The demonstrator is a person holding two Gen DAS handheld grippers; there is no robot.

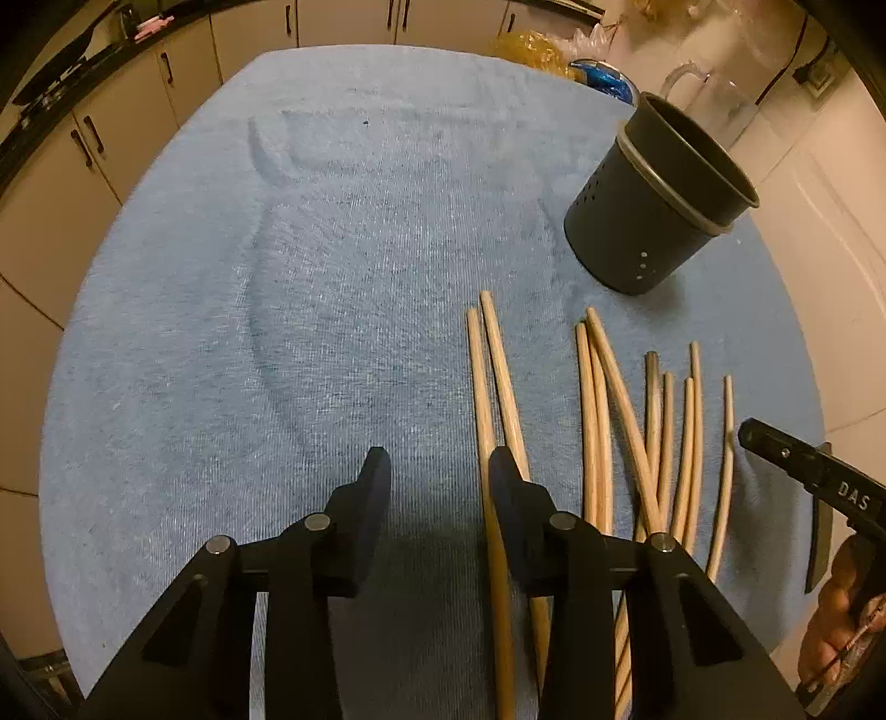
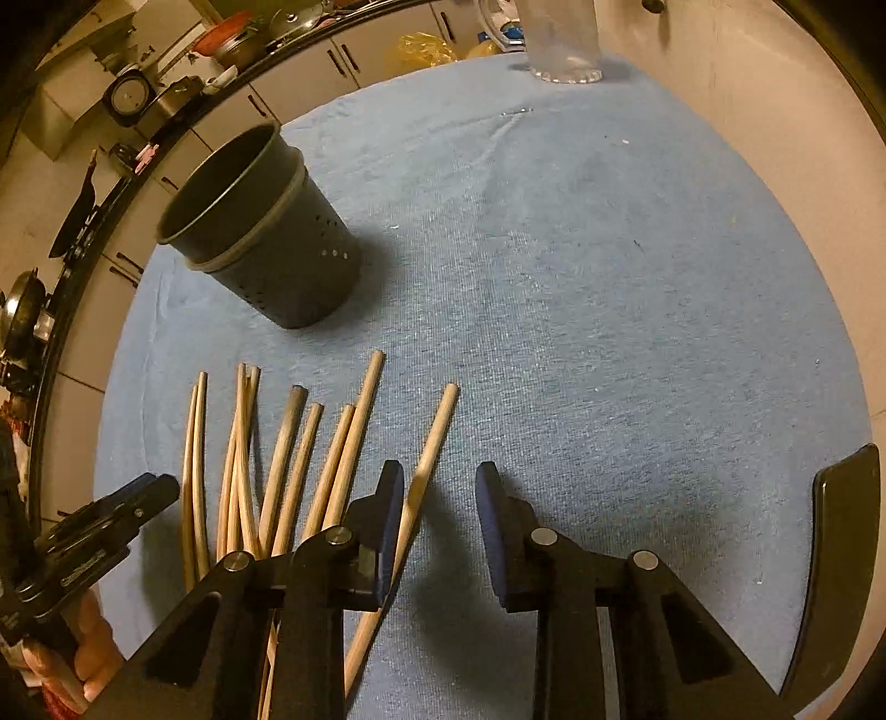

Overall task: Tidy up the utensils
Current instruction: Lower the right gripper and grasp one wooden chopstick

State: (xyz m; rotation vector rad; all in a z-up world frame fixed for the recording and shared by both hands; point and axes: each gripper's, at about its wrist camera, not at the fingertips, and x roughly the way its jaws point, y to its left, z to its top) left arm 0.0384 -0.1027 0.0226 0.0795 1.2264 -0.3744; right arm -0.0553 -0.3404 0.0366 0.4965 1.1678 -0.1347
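Observation:
Several wooden chopsticks [image 1: 595,410] lie side by side on a blue towel [image 1: 332,277]; they also show in the right wrist view [image 2: 293,459]. A dark perforated utensil holder [image 1: 659,199] stands upright beyond them and also shows in the right wrist view [image 2: 260,227]. My left gripper [image 1: 440,471] is open and empty, its right finger over the leftmost pair of chopsticks [image 1: 493,387]. My right gripper [image 2: 437,482] is open and empty, with the rightmost chopstick [image 2: 426,459] just inside its left finger.
A clear glass jug [image 2: 562,39] stands at the towel's far edge, beside a tiled wall. Yellow and blue bags [image 1: 554,55] lie behind the holder. Cabinets [image 1: 111,111] run along the far left. A dark object [image 2: 836,554] rests at the towel's right edge.

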